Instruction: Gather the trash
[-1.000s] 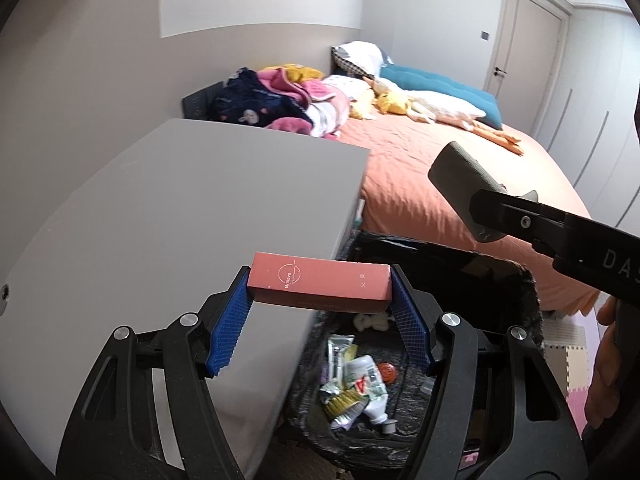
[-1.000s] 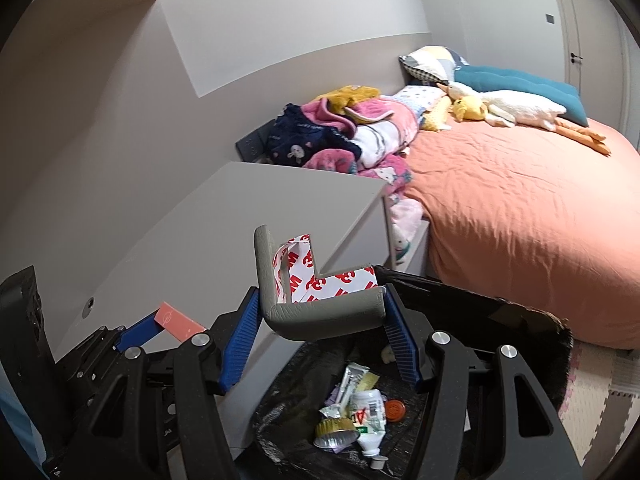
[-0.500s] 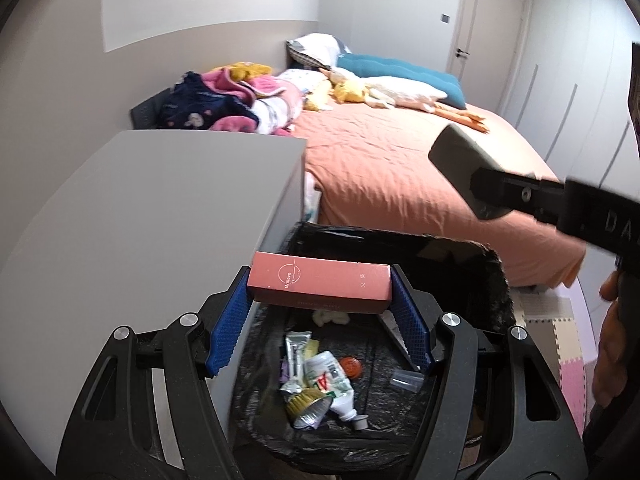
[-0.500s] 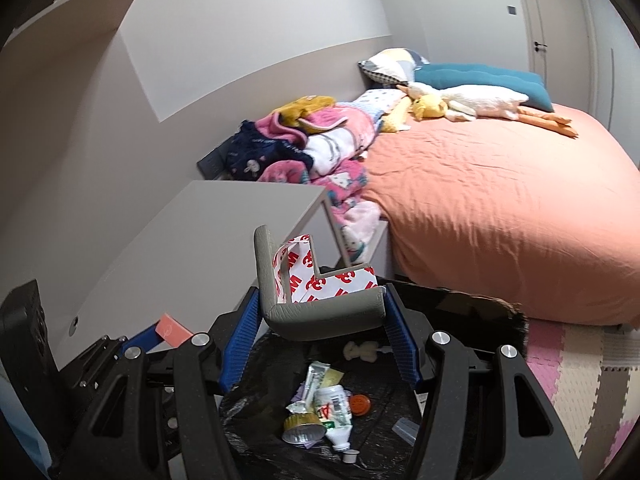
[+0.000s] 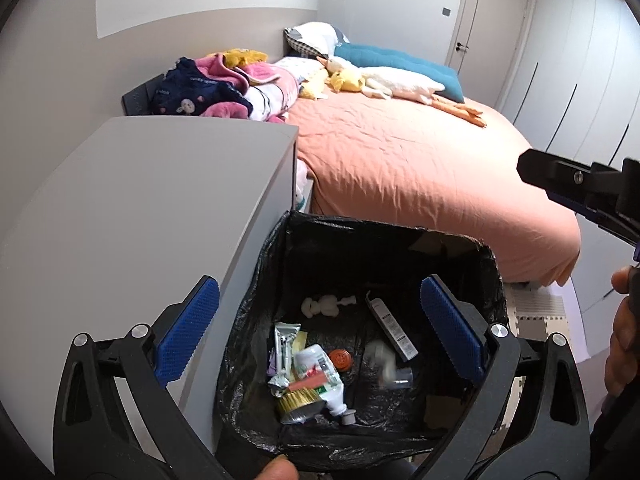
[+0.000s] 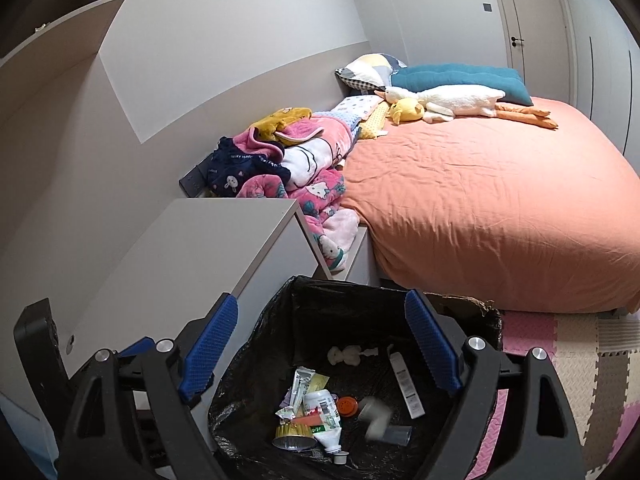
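My left gripper [image 5: 320,328] hangs spread and empty over the bin [image 5: 276,240]; the right gripper [image 6: 320,348] is likewise spread, holding nothing. The trash [image 5: 308,376] lies at the bin's bottom. My worry: dipping lower, a finger could snag the black liner [image 6: 256,332] and drag it inward

Blurred beyond telling: a pale object [image 5: 382,360] [image 6: 374,414] in the lined bin [image 5: 272,248] [image 6: 280,300], beside a clear cup [image 5: 402,380].
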The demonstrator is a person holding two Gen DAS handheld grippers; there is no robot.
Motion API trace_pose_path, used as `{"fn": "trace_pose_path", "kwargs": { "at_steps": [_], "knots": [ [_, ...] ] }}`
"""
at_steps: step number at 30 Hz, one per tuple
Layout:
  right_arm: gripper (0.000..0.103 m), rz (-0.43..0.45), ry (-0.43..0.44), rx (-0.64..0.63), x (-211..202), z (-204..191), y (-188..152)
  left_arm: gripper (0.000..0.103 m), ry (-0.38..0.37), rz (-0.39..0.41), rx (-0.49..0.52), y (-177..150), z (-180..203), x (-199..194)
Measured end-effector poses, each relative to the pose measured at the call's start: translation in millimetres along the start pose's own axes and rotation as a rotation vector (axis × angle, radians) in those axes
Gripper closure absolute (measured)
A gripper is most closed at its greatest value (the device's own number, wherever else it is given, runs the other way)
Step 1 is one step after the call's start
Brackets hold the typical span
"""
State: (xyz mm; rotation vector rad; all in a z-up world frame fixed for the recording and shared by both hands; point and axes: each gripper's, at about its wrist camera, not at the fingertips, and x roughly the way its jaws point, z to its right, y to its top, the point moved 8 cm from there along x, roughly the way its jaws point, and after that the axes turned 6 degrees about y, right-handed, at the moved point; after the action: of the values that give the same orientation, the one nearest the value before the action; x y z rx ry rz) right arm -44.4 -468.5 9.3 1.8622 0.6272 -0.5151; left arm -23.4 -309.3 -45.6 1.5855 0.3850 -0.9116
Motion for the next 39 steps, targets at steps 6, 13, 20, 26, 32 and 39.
{"fn": "trace_pose_path", "kwargs": {
  "at_steps": [6, 13, 20, 26, 32, 39],
  "knots": [
    [0.017, -0.001, -0.003, -0.006, 1.4, -3.0, -0.6, 0.006, 0.003, 0.014, 0.002, 1.4, -3.5, -2.1],
    [0.017, -0.002, -0.003, -0.007, 1.7, -4.2, -0.6, 0.006, 0.004, 0.017, 0.004, 1.0, -7.6, -2.1],
    [0.017, -0.005, -0.003, -0.008, 3.4, -7.4, -1.7, 0.006, 0.017, 0.024, -0.002, 0.9, -11.4, -2.1],
    [0.017, -0.011, -0.004, -0.014, 5.3, -10.0, -3.3, 0.006, 0.017, 0.022, 0.001, -0.2, -11.0, -1.3],
    [0.017, -0.012, -0.004, -0.016, 5.5, -12.5, -4.8, 0.006, 0.029, 0.028, 0.016, -1.0, -11.6, -0.8],
    [0.017, -0.013, -0.003, -0.014, 6.1, -13.5, -4.8, 0.006, 0.028, 0.032, 0.025, -1.5, -9.7, -2.0]
  ]
}}
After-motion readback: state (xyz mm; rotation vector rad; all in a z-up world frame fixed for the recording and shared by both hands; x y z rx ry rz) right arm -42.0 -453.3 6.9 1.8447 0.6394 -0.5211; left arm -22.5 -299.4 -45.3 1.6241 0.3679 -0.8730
